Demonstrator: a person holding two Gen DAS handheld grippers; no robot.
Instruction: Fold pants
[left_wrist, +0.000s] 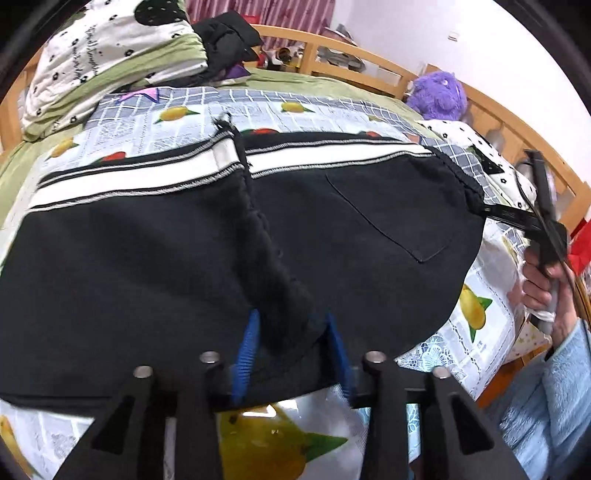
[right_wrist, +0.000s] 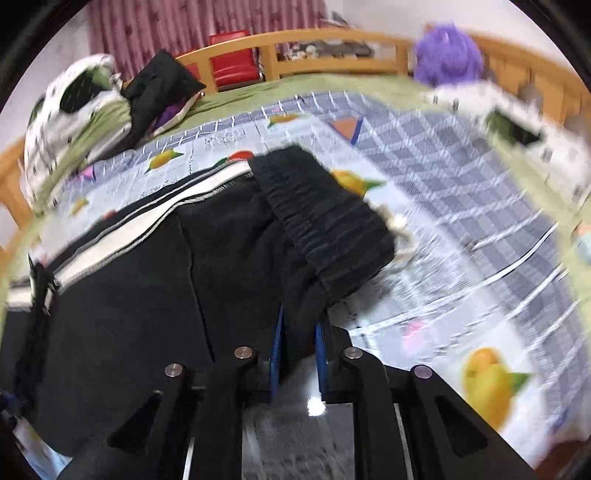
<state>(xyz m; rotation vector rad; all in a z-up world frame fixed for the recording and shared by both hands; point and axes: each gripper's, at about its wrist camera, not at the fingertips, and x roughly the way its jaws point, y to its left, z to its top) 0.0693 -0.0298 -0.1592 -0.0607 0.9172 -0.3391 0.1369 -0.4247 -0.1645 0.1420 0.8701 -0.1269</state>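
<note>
Black pants (left_wrist: 155, 258) with a white side stripe lie spread across the fruit-print bedspread (left_wrist: 258, 110). My left gripper (left_wrist: 291, 332) is shut on a bunched black fold at the pants' near edge, between its blue pads. In the left wrist view my right gripper (left_wrist: 491, 212) holds the waistband end at the far right. In the right wrist view the right gripper (right_wrist: 299, 328) is shut on the pants (right_wrist: 129, 295) just below the elastic waistband (right_wrist: 325, 221). That view is motion-blurred.
A folded quilt (left_wrist: 103, 62) and dark clothes (left_wrist: 225, 40) lie at the bed's far left. A purple plush toy (left_wrist: 439, 92) sits by the wooden bed rail (left_wrist: 369, 62). A white drawstring (right_wrist: 399, 229) hangs beside the waistband.
</note>
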